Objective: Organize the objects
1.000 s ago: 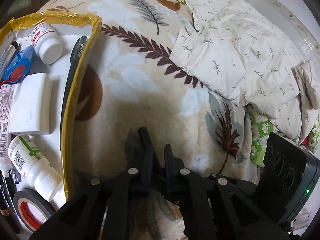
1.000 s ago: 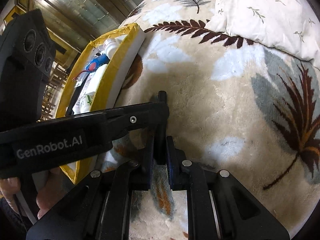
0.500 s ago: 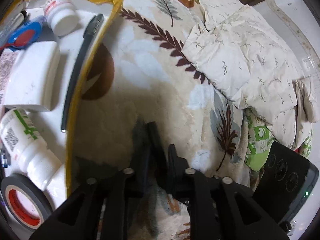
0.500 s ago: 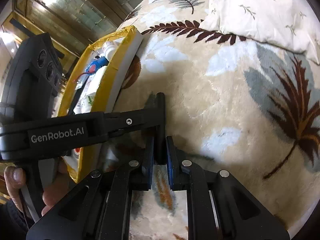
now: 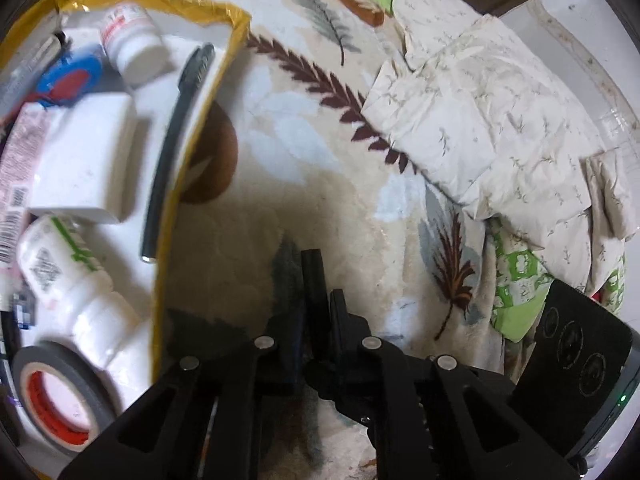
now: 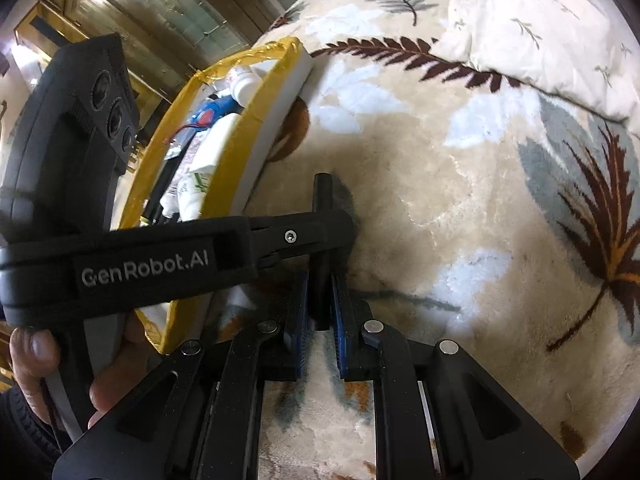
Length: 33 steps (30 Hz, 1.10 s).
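Here, by item:
Left black gripper: jaws clamp thin black stick.
Right black gripper: jaws pinch the same stick.
Yellow-rimmed white tray: on leaf-patterned blanket, left.

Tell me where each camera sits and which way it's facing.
Left wrist: rides the left gripper, looking forward over the leaf-print blanket, with the yellow-rimmed tray at left and the right gripper body at lower right.
Right wrist: rides the right gripper, facing the same blanket; the left gripper and the left hand holding it cross from the left.
Shared: the black stick both grippers clamp, tray, blanket.
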Motion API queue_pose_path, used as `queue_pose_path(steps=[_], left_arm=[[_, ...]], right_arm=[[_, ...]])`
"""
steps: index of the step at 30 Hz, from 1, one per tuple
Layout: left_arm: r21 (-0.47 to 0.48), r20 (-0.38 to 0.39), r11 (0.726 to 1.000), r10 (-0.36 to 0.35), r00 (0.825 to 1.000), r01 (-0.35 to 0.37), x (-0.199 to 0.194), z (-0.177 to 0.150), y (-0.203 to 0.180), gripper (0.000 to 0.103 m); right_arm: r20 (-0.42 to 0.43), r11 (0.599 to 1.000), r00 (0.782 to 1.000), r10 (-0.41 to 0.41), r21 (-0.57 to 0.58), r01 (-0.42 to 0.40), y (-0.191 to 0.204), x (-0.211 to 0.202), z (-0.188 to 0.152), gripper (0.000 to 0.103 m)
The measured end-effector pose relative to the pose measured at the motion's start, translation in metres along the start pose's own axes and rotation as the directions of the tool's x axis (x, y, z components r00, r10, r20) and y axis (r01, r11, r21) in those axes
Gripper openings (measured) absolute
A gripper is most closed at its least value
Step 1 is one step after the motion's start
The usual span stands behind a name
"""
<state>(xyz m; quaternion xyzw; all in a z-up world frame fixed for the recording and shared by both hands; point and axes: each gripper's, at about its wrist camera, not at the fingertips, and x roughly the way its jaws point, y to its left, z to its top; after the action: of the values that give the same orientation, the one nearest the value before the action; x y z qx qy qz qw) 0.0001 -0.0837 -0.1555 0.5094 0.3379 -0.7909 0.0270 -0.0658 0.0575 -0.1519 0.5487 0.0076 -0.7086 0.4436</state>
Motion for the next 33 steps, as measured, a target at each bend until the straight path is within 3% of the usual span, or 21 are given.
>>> queue_pose_path(steps=[6, 15, 20, 27, 33], left_arm=[[-0.035, 0.081, 0.999, -0.003, 0.997, 0.006, -0.046, 0.007, 0.013, 0.009], [-0.113, 0.18, 0.993, 0.048, 0.983, -0.028, -0.116, -0.005, 0.067, 0.009], [-0.151, 0.189, 0.988, 0.068, 0.98, -0.04, -0.12, -0.013, 0.095, 0.009], [-0.114, 0.2, 0.991, 0.095, 0.975, -0.073, -0.114, -0.013, 0.102, 0.009], [-0.166, 0.191, 0.983, 0.108, 0.976, -0.076, -0.118, -0.007, 0.124, 0.009]], right_arm=[[0.017, 0.996, 1.0, -0.005, -0.089, 0.007, 0.034, -0.005, 0.016, 0.011], [-0.016, 0.971, 0.995, 0.095, -0.218, -0.096, 0.115, 0.009, 0.035, 0.011], [-0.063, 0.964, 0.993, 0.095, -0.242, -0.108, 0.147, 0.034, 0.033, 0.011], [-0.098, 0.973, 0.993, 0.072, -0.211, -0.091, 0.149, 0.056, 0.032, 0.011], [-0.122, 0.981, 0.988, 0.09, -0.159, -0.109, 0.151, 0.068, 0.042, 0.011]])
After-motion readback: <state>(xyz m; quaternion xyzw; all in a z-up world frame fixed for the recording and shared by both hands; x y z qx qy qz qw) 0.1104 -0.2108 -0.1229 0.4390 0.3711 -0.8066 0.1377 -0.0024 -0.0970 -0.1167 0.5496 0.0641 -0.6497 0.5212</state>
